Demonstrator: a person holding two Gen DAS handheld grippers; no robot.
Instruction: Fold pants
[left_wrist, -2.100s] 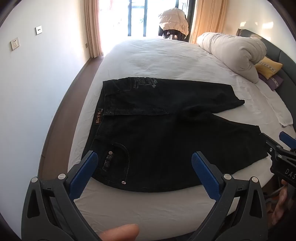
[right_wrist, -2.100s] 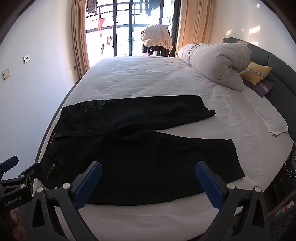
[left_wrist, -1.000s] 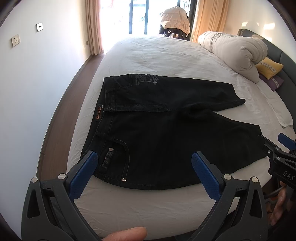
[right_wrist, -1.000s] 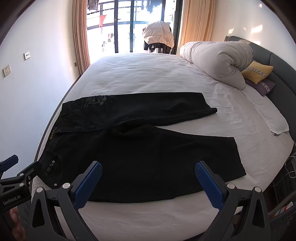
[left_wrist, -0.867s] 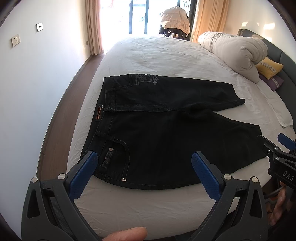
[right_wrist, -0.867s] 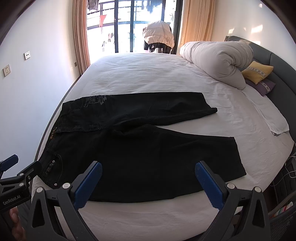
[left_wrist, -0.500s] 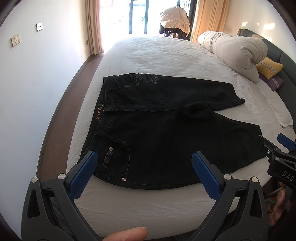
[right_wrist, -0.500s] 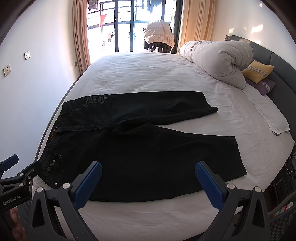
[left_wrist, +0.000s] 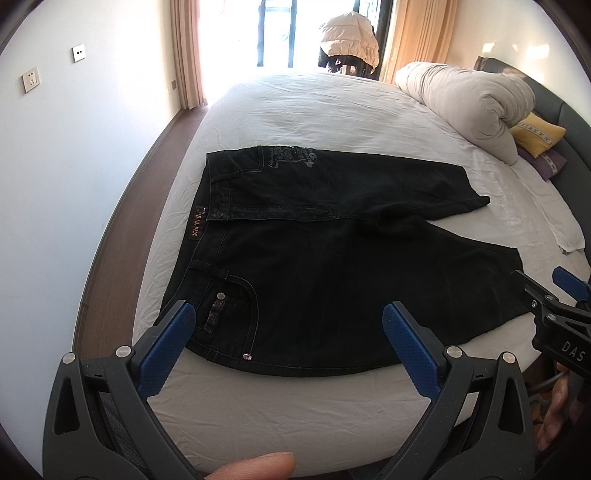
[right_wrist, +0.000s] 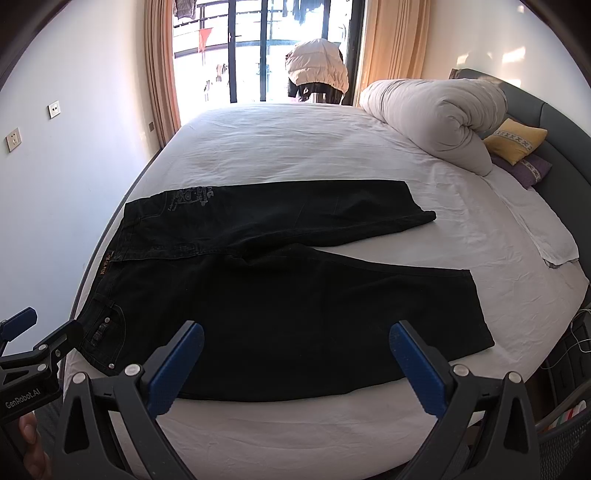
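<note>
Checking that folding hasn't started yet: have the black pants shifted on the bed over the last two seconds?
No. The black pants lie spread where they were, the far leg's hem still pointing toward the rolled duvet.

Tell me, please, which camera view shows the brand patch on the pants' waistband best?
The left wrist view: the orange brand patch sits close and faces the lens. The right wrist view shows the same patch smaller, near the frame's left side, lettering unreadable.
</note>
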